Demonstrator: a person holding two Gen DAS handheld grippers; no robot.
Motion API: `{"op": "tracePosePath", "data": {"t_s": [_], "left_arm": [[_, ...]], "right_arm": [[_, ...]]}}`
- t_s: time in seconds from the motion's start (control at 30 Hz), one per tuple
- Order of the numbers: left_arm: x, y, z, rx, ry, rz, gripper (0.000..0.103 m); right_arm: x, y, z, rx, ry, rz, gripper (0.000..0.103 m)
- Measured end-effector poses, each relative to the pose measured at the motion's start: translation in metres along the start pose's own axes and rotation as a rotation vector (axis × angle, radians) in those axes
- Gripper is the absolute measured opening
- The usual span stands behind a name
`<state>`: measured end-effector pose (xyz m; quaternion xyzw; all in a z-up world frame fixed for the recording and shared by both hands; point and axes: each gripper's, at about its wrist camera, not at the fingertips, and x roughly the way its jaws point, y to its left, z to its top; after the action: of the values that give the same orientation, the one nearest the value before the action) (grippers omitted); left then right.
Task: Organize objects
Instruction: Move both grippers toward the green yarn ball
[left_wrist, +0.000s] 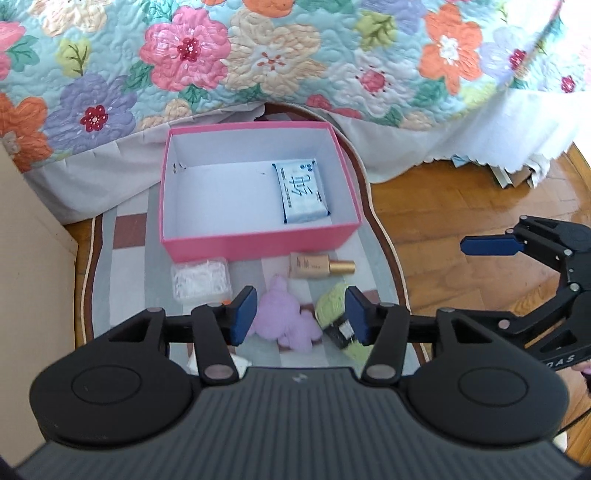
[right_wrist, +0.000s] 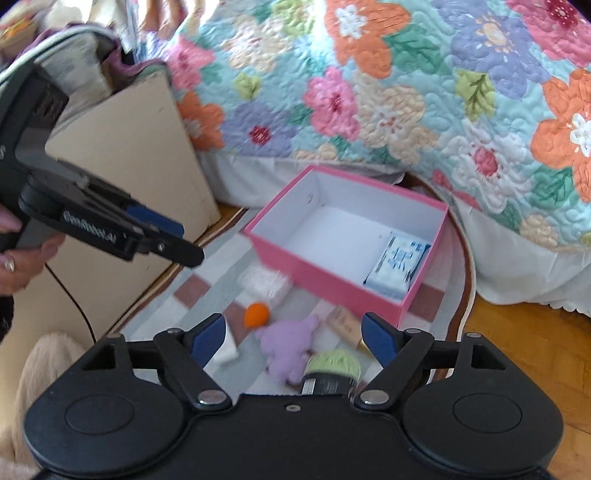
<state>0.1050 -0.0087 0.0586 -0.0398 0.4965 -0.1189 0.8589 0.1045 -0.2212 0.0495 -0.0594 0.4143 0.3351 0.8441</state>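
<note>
left gripper (left_wrist: 301, 314) gaping empty, lower centre, over plush toy (left_wrist: 286, 319) | right gripper (right_wrist: 293, 334) hanging released too | tissue pack (left_wrist: 302, 190) sitting in box (left_wrist: 258, 240) | risk: soft toy slipping, pinching yarn (left_wrist: 332, 302) beside it

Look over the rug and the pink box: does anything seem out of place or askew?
Only the tissue pack is in the pink box. The gold-capped bottle lies on its side on the rug beside the purple plush.
</note>
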Motion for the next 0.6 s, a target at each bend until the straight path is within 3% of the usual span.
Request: {"op": "tracePosePath", "data": {"t_s": [0.3, 0.5, 0.6], "left_arm": [[0.021, -0.016, -0.055, -0.004, 0.077, 0.002, 0.060], [0.064, -0.015, -0.074, -0.082, 0.132, -0.063, 0.060], [0.094, -0.004, -0.077, -0.174, 0.165, -0.078, 0.060]], "right_arm": [[0.018, 0.016, -0.050, -0.071, 0.066, 0.008, 0.086], [0.050, 0.013, -0.077, -0.097, 0.094, -0.022, 0.086], [0.067, 0.008, -0.086, -0.111, 0.112, -0.059, 0.085]]}}
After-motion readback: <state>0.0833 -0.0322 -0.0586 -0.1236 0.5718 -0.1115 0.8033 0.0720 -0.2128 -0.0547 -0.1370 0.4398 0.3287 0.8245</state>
